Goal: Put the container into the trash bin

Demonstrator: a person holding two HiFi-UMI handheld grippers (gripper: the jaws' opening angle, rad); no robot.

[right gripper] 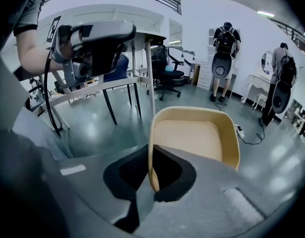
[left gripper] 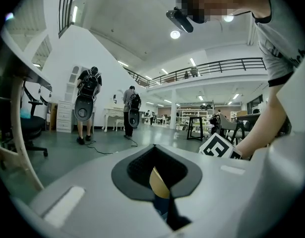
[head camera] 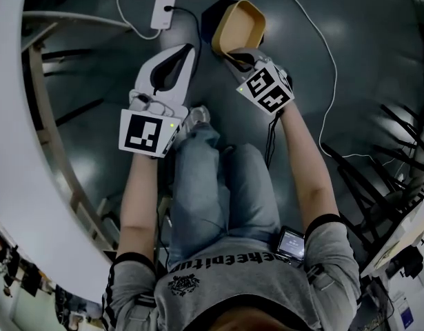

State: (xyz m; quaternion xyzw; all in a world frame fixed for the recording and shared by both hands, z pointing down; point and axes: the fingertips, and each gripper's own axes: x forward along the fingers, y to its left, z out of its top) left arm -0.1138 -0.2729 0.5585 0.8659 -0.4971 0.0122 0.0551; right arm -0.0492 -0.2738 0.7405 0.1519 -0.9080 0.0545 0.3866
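A tan, open-topped container (head camera: 240, 25) hangs above the grey floor at the top middle of the head view. My right gripper (head camera: 232, 54) is shut on its near wall. In the right gripper view the container (right gripper: 197, 138) tilts away from me, its rim pinched between the dark pads of the right gripper (right gripper: 152, 177). My left gripper (head camera: 187, 50) hovers just left of it, apart from it. In its own view the left gripper (left gripper: 159, 182) has its jaws together around a thin tan sliver that I cannot identify. A dark shape (head camera: 210, 19) sits behind the container, mostly hidden.
A white power strip (head camera: 163, 9) with cables lies on the floor ahead. A white curved table edge (head camera: 12, 150) runs down the left, and black rack legs (head camera: 398, 164) stand at the right. The person's legs in jeans (head camera: 218, 192) are below. Two people with backpacks (right gripper: 224, 48) stand far off.
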